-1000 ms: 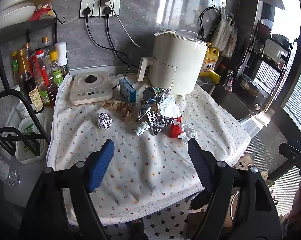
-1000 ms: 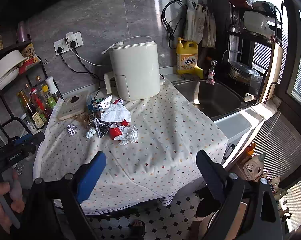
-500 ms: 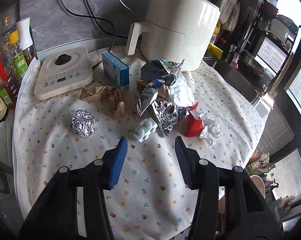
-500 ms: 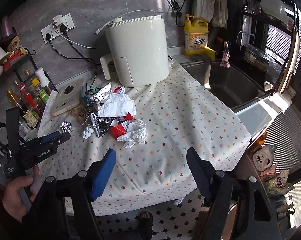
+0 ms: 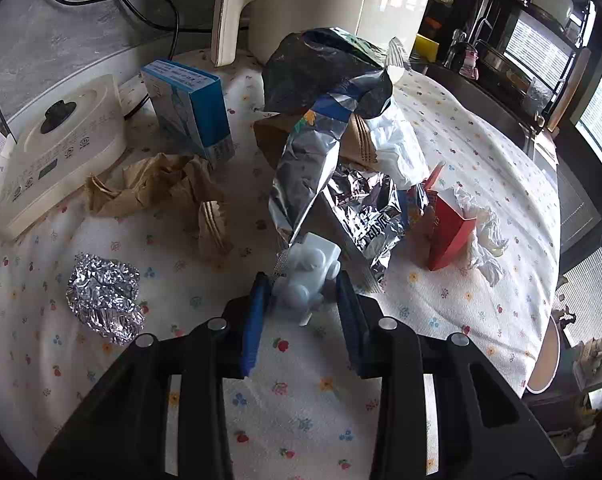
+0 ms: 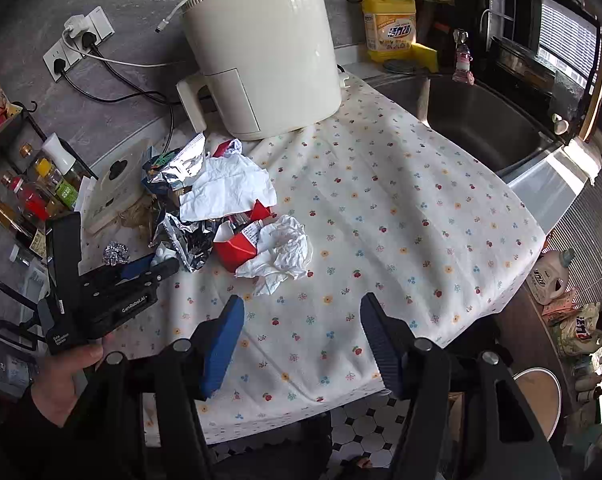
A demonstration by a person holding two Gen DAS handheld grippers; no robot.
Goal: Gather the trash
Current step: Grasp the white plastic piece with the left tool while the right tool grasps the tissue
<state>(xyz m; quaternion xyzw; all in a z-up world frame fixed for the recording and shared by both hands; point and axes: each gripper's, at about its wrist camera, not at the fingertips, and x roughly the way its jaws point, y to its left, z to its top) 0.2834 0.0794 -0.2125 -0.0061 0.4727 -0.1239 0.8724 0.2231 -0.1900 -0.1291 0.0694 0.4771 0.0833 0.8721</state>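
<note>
Blue-padded fingers (image 5: pixel 256 312) of our left gripper (image 5: pixel 301 300) are drawn in close on either side of a white plastic piece (image 5: pixel 307 270), both pads right against it or nearly so; we cannot tell whether it has left the cloth. It sits at the near edge of the trash heap on the flowered tablecloth (image 5: pixel 285 408). From it, a ball of foil (image 5: pixel 103 296) lies at 9 o'clock, crumpled brown paper (image 5: pixel 157 186) at 10 o'clock, a blue box (image 5: pixel 191 110) at 11 o'clock, and a silver snack bag (image 5: pixel 313 152) rises at 12 o'clock. A red carton (image 5: pixel 449 228) with a wad of white tissue (image 5: pixel 485 236) beside it is at 2 o'clock.

Our right gripper (image 6: pixel 301 320) hangs over the front of the cloth, fingers spread wide with nothing between them. In its view the heap lies at 10 o'clock, a cream air fryer (image 6: pixel 261 52) at 12 o'clock, and the sink (image 6: pixel 481 120) at 2 o'clock.
</note>
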